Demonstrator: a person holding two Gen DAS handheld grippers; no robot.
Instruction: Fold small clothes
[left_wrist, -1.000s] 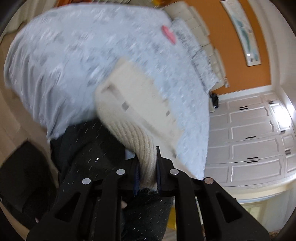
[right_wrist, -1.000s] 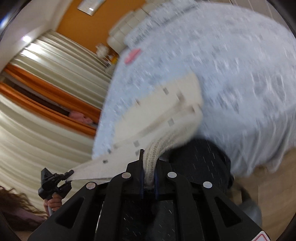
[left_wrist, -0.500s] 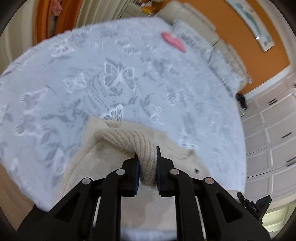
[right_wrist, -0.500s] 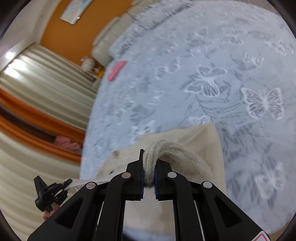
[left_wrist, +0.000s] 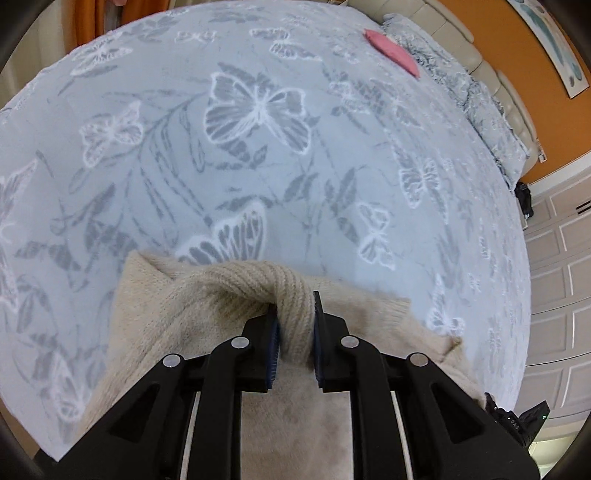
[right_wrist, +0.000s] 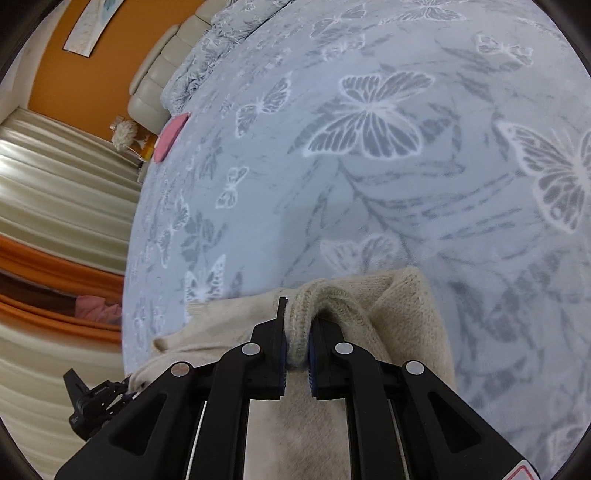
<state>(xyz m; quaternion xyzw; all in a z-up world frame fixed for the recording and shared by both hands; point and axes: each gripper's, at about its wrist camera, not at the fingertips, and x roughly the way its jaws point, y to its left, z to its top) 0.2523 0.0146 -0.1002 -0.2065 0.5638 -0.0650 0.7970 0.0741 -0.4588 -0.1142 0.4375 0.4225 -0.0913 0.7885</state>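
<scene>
A cream knitted sweater (left_wrist: 177, 310) lies at the near edge of a bed with a grey butterfly-print cover (left_wrist: 258, 147). My left gripper (left_wrist: 295, 325) is shut on the sweater's ribbed hem, bunched between the jaws. In the right wrist view the same sweater (right_wrist: 406, 317) spreads under my right gripper (right_wrist: 297, 339), which is shut on another part of the ribbed edge. Both grippers sit low over the bed, holding the sweater's near side. The other gripper shows at the lower right of the left view (left_wrist: 517, 421) and the lower left of the right view (right_wrist: 92, 398).
A pink item (left_wrist: 391, 55) lies far up the bed near the pillows; it also shows in the right wrist view (right_wrist: 170, 136). A cream padded headboard (right_wrist: 166, 74) stands against an orange wall. White cupboards (left_wrist: 554, 295) and striped curtains (right_wrist: 55, 184) flank the bed.
Both grippers swung forward and down over the bed with the sweater. It hung in the air before; now it rests spread on the cover.
</scene>
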